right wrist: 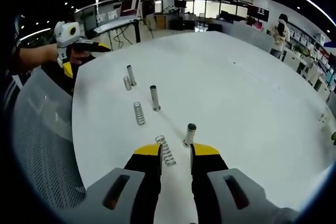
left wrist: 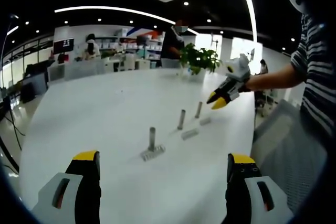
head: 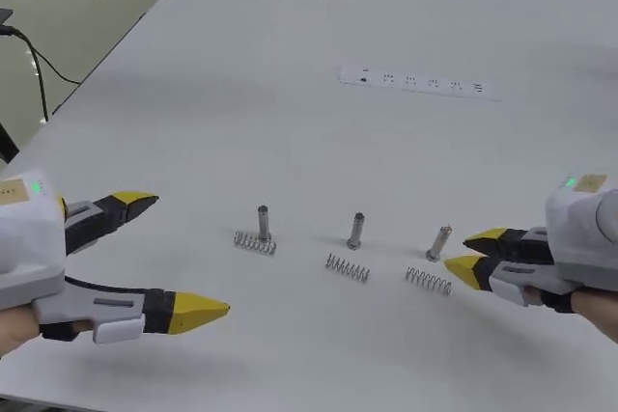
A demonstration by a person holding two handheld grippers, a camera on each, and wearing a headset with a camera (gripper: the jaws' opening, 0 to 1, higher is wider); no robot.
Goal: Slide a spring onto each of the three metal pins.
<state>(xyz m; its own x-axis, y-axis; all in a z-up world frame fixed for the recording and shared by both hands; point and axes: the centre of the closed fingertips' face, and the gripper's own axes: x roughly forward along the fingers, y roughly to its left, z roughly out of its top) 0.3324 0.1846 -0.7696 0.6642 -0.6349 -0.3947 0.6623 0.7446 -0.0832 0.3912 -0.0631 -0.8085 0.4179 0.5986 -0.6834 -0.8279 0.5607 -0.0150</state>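
**Head view.** Three metal pins stand upright in a row on the white table point(head: 290, 142): first pin point(head: 263, 222), second pin point(head: 356, 230) and third pin point(head: 440, 242), counted from the person's left. Three springs lie flat on the table, one just in front of each pin. The first spring point(head: 255, 242) lies at the foot of its pin, touching it or nearly so. The second spring point(head: 347, 268) and third spring point(head: 428, 282) lie a little apart from theirs.

No pin carries a spring. On this evidence the task stands at its start, with all three springs left to slide on.

The left gripper point(head: 188, 256) hovers well apart from the row, its fingers spread wide and holding nothing. The right gripper point(head: 475, 252) sits just beside the third pin and third spring, its fingers parted by a narrow gap with nothing between them. In the right gripper view that spring lies just ahead of the fingertips, so it is judged the likely first pick.

**Count:** three pins, three springs, two grippers.

A power strip point(head: 420, 82) lies further back on the table, well apart from the work.
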